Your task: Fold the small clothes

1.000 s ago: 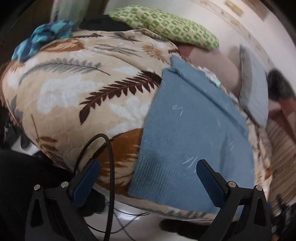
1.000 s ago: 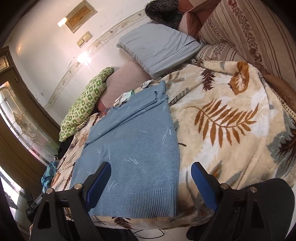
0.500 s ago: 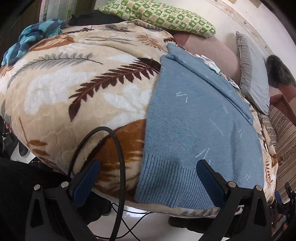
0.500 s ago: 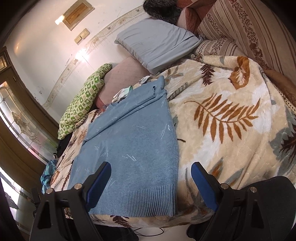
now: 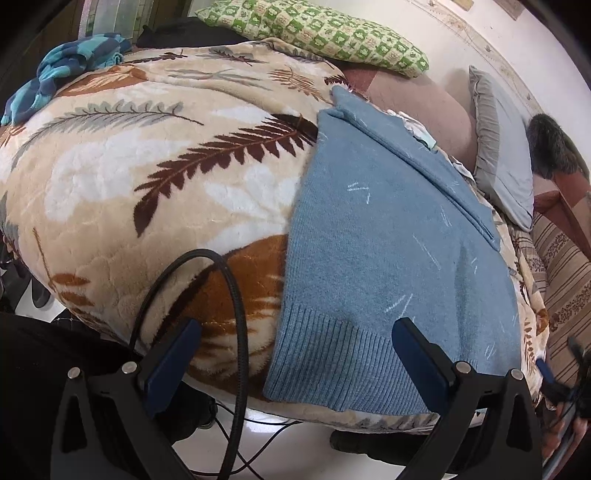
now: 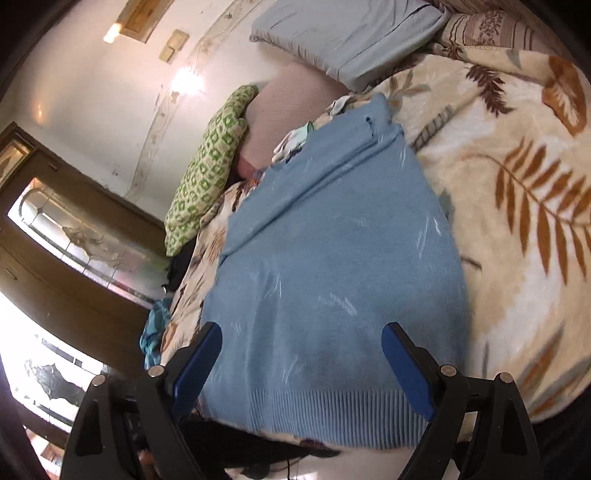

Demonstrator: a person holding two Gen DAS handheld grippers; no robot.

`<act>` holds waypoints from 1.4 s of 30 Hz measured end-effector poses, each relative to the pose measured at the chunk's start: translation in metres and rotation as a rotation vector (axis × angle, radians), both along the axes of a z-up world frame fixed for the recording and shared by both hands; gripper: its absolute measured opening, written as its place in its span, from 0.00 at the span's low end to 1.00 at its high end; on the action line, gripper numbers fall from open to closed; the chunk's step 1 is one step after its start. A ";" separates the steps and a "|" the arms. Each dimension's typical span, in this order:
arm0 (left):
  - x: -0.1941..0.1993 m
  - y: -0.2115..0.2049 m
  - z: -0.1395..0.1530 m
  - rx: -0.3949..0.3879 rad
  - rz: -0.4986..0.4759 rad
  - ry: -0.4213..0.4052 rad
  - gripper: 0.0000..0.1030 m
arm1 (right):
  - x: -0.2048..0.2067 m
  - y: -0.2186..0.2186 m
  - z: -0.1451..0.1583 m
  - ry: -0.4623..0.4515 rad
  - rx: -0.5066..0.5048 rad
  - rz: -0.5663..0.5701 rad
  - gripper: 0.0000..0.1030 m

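**Friend:** What do you see?

**Me:** I see a blue sweater (image 5: 388, 258) lying flat on a fuzzy blanket (image 5: 147, 177) with big leaf shapes. In my left view it fills the middle and the right side of the frame. Its ribbed bottom edge is at the lower middle, close to my fingers.

**Friend:** Are your fingers holding it?

**Me:** No. My left gripper (image 5: 295, 354) is spread wide and holds nothing. The ribbed edge shows in the gap between its two blue pads (image 5: 173, 365). My right gripper (image 6: 310, 365) is spread wide too, with nothing in it. In that view the sweater (image 6: 332, 266) runs from the lower middle up to the top middle of the frame.

**Friend:** Is the sweater folded?

**Me:** One sleeve is laid across the top part. The rest lies flat.

**Friend:** What else is there?

**Me:** A green checked pillow (image 5: 314, 33) sits at the top of my left view. A gray pillow (image 5: 506, 155) is at the upper right. A blue striped cloth (image 5: 62, 70) is bunched at the upper left. A black cable (image 5: 236, 314) loops at the lower left.
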State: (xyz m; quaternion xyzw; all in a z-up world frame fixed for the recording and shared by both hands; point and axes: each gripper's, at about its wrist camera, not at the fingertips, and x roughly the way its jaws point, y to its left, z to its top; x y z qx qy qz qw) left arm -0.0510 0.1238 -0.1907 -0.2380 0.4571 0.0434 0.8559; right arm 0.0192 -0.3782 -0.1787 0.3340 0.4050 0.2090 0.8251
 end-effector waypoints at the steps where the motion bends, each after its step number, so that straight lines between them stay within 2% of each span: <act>1: 0.000 0.001 -0.001 -0.002 0.003 0.004 1.00 | -0.006 -0.001 -0.002 0.003 -0.018 -0.001 0.88; 6: -0.001 -0.001 0.000 -0.001 -0.010 -0.005 1.00 | -0.022 -0.017 -0.009 0.034 -0.084 -0.045 0.88; 16: 0.004 0.000 -0.002 0.007 0.004 0.004 1.00 | -0.025 -0.025 -0.025 0.095 -0.054 -0.040 0.88; 18: 0.005 0.003 -0.002 0.000 0.019 0.000 1.00 | -0.024 -0.027 -0.031 0.127 -0.046 -0.025 0.88; 23: 0.008 0.005 -0.004 -0.003 0.034 0.003 1.00 | -0.022 -0.030 -0.059 0.274 -0.093 -0.032 0.88; 26: 0.010 0.003 -0.005 0.006 0.026 0.007 1.00 | -0.020 -0.029 -0.064 0.284 -0.083 -0.016 0.88; 29: 0.013 0.003 -0.003 0.016 0.023 0.008 0.89 | -0.017 -0.028 -0.065 0.288 -0.082 -0.008 0.89; 31: 0.014 0.004 -0.002 0.037 0.032 0.021 0.71 | -0.018 -0.027 -0.065 0.290 -0.072 0.005 0.86; 32: 0.014 0.006 -0.002 0.046 0.044 0.029 0.65 | -0.016 -0.026 -0.063 0.291 -0.065 0.010 0.72; 33: 0.013 0.008 -0.002 0.052 0.054 0.034 0.55 | -0.016 -0.025 -0.063 0.299 -0.061 0.017 0.60; 34: 0.013 0.011 -0.002 0.052 0.064 0.040 0.51 | -0.016 -0.024 -0.063 0.305 -0.068 0.020 0.56; 35: 0.013 0.013 -0.003 0.043 0.068 0.042 0.50 | -0.016 -0.023 -0.065 0.316 -0.089 0.023 0.53; 38: 0.014 0.013 -0.003 0.040 0.058 0.041 0.51 | -0.014 -0.026 -0.070 0.332 -0.077 -0.002 0.53; 41: 0.014 0.012 -0.002 0.038 0.051 0.033 0.58 | -0.014 -0.022 -0.068 0.317 -0.074 0.025 0.63; 42: 0.015 0.011 -0.001 0.043 0.047 0.034 0.60 | -0.014 -0.021 -0.067 0.316 -0.084 0.029 0.63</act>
